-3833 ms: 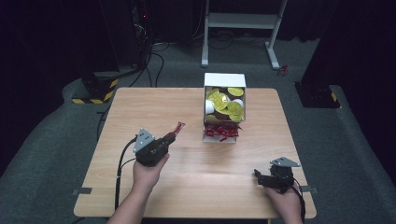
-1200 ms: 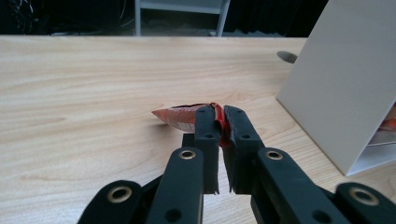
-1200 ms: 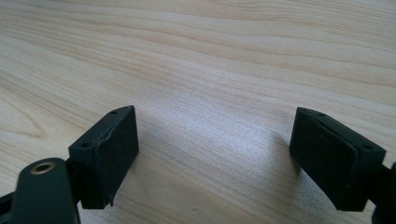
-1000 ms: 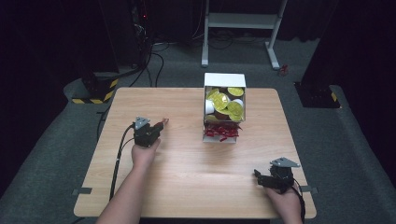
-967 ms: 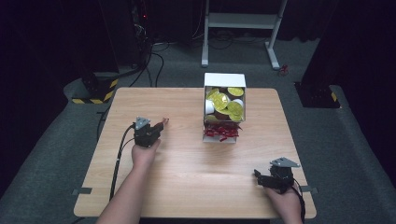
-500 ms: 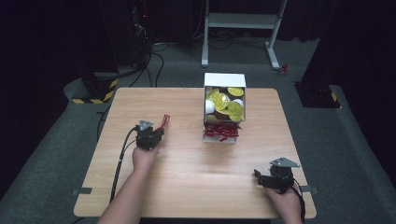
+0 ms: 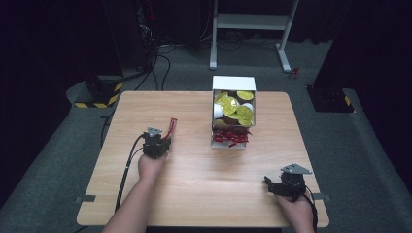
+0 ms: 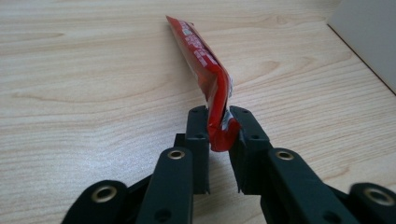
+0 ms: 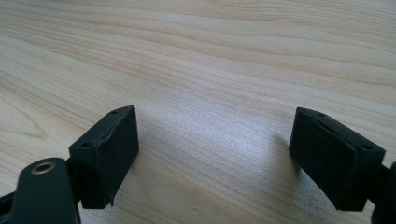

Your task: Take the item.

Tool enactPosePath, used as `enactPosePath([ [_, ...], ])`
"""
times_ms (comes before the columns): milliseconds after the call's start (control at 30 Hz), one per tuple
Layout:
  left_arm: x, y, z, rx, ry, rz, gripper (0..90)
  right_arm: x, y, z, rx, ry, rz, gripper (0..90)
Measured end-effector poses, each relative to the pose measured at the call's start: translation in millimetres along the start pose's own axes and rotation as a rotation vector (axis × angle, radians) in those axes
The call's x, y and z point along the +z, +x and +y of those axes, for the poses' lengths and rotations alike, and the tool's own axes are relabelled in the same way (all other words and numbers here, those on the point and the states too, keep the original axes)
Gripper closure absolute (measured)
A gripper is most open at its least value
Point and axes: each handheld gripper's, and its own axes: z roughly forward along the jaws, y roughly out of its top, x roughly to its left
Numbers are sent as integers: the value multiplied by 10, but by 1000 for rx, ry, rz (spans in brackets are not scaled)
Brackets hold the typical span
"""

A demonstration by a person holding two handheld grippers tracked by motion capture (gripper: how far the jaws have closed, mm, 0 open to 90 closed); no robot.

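Bench [image 7: 204, 194], wooden; white box [image 7: 233, 116] of packets far right of centre; right tool [image 9: 215, 154] open, idle near right; left tool [image 8: 219, 140], jaws just easing apart around red sachet [image 8: 205, 74] at left: sachet may slip and drop crooked.

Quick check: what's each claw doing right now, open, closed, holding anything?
Left claw: jaws just been opening, red sachet between them, pads touching it.
Right claw: open, nothing between its jaws, low over the table.

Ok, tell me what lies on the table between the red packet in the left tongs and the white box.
Nothing: in the high view, bare wooden table separates the thin red foil packet, held by the left tongs, from the white cardboard box.
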Motion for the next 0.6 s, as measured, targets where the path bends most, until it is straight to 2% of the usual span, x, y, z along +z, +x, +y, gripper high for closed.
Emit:
enactPosePath([
  [133,13,-14,-6,14,20,-2,731,-1,1,0,2,1,-1,159],
  [167,12,-23,-6,12,25,0,695,-1,1,0,2,1,-1,159],
  [300,-6,-52,-1,49,37,15,586,-1,1,0,2,1,-1,158],
  [433,-35,-45,20,38,34,8,535,0,-1,0,-1,0,0,158],
  [567,-63,-47,30,52,28,8,505,-1,1,0,2,1,-1,158],
  [600,-69,-45,34,45,25,7,496,-1,1,0,2,1,0,159],
])
